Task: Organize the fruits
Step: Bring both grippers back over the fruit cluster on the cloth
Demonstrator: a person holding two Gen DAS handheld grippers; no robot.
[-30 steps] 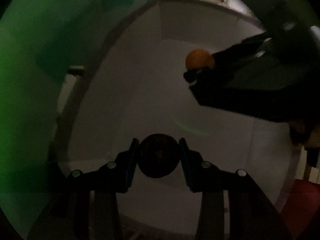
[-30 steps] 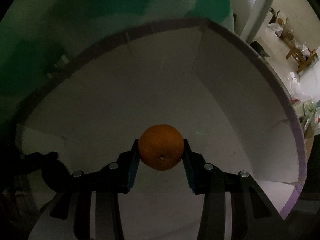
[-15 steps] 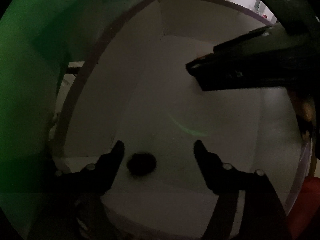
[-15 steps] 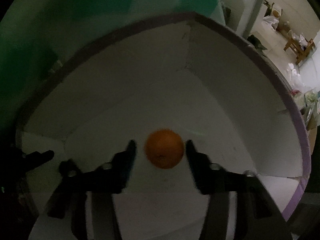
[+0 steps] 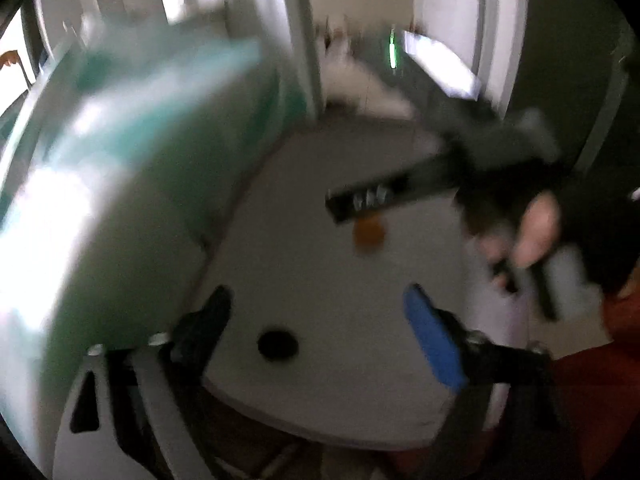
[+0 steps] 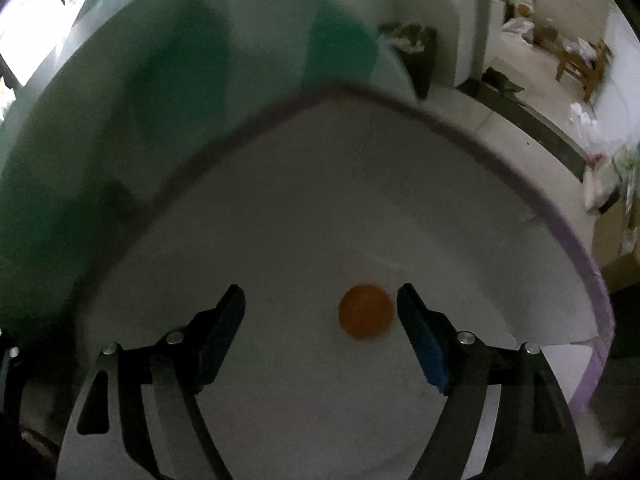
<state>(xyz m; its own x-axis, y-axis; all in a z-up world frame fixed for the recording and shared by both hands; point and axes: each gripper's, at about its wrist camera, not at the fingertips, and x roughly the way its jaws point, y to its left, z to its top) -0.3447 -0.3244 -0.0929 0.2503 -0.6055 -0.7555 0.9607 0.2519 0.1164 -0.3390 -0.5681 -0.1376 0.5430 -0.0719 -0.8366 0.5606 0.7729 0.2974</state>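
Now we see a white box [image 6: 460, 208] holding two fruits: an orange [image 6: 366, 311] on its floor and a dark fruit [image 5: 278, 344] nearer the left wall. Our right gripper [image 6: 320, 312] and left gripper [image 5: 316, 320] are opening above them, gripping nothing. Bare floor lies all around both fruits; the purple rim [image 6: 568, 240] bounds the right.

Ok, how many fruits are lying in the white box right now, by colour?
Orange fruit: 1
Dark, near-black fruit: 1
Total: 2, both loose on the floor of the white box, neither held.
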